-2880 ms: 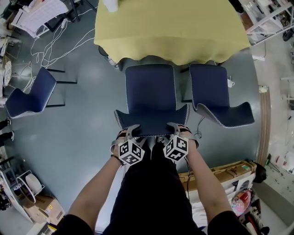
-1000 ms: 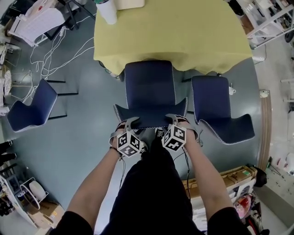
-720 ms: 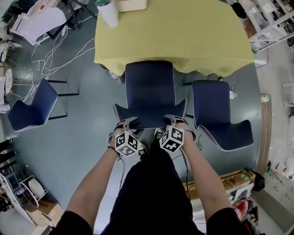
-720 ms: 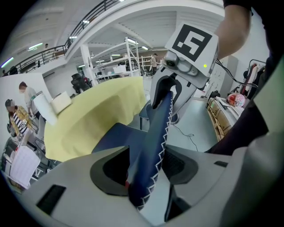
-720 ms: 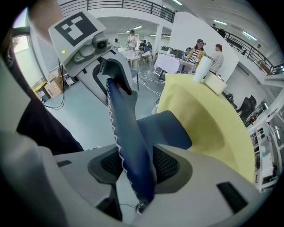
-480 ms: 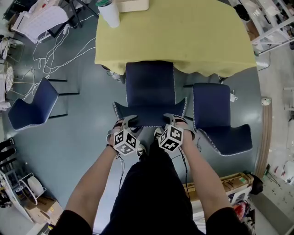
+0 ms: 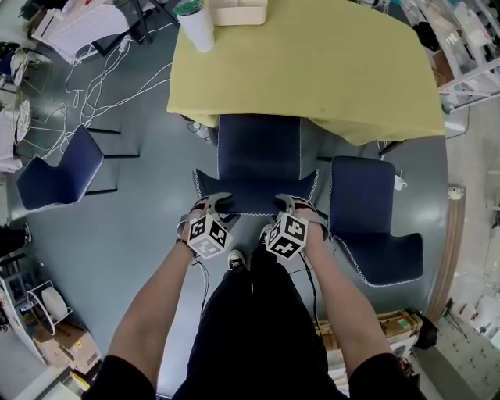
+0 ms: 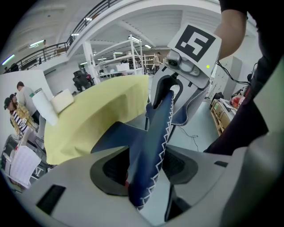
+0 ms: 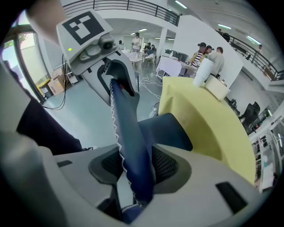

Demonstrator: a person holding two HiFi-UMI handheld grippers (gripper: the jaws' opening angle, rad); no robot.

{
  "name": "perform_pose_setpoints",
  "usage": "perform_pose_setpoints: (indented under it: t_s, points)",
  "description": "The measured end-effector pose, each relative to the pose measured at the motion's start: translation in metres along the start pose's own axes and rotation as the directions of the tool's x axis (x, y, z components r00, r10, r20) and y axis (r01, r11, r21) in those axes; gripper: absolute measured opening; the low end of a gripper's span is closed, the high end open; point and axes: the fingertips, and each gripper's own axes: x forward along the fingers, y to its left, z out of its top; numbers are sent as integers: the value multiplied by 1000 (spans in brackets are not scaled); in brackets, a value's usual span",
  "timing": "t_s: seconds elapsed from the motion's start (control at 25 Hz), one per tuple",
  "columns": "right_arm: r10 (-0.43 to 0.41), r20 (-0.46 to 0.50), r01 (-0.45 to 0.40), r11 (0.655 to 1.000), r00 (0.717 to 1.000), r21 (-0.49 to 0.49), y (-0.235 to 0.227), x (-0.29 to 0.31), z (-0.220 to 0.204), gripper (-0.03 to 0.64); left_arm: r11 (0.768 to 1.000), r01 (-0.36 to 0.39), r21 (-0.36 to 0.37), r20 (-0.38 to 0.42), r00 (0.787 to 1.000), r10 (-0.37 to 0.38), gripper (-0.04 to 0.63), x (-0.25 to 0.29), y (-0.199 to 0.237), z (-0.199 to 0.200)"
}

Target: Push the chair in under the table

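A dark blue chair (image 7: 258,152) with white stitched edges stands with the front of its seat under the yellow-clothed table (image 7: 312,70). My left gripper (image 7: 212,205) grips the left end of the backrest's top edge (image 7: 256,201), and my right gripper (image 7: 287,205) grips the right end. In the left gripper view the backrest edge (image 8: 148,155) sits pinched between the pads of the left gripper (image 8: 145,170). In the right gripper view the backrest (image 9: 132,150) lies between the right gripper (image 9: 133,170) pads, whose jaws have just been closing on it.
A second blue chair (image 7: 367,223) stands close on the right, a third (image 7: 58,168) further left. A white cup (image 7: 197,23) and a box (image 7: 238,9) sit on the table's far end. Cables (image 7: 101,78) trail on the floor. The person's legs (image 7: 258,328) are right behind the chair.
The chair has slid toward the table, and its seat front now sits under the cloth. Both grippers moved forward with the backrest.
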Motion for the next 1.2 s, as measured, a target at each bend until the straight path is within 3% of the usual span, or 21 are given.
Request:
perform_pose_setpoints:
  t_s: [0.28, 0.64, 1.2]
  points:
    - [38, 17, -37, 999, 999, -26, -8, 4, 3, 167, 1000, -4, -3, -1, 1000, 4, 218, 3, 8, 3]
    - [23, 16, -22, 999, 1000, -48, -9, 10, 13, 155, 1000, -9, -3, -5, 1000, 9, 218, 0, 17, -2]
    - [20, 2, -19, 998, 1000, -58, -68, 21, 26, 147, 1000, 19, -5, -33, 999, -19, 213, 19, 69, 17]
